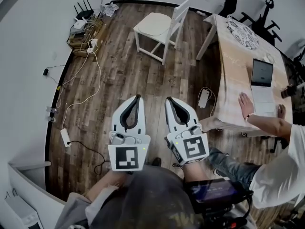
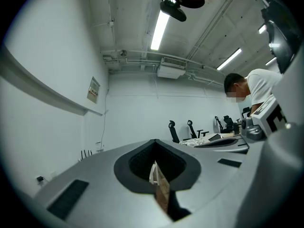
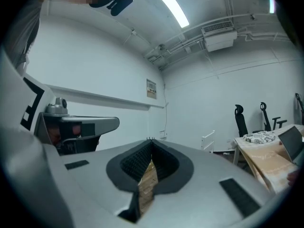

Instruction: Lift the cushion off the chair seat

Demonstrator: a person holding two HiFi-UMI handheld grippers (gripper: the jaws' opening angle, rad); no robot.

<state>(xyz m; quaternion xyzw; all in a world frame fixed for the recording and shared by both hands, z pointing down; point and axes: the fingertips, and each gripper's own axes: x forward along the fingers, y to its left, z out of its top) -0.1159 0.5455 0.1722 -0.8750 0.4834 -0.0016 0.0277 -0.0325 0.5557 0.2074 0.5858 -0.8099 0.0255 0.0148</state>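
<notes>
Well beyond left gripper [image 1: 138, 97], cushion [image 1: 153, 22] on chair [image 1: 179, 14]

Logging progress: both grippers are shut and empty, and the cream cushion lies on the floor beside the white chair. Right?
No. The head view shows the cream cushion on the seat of the white chair, not the floor. The left gripper and right gripper are shut and empty.
</notes>
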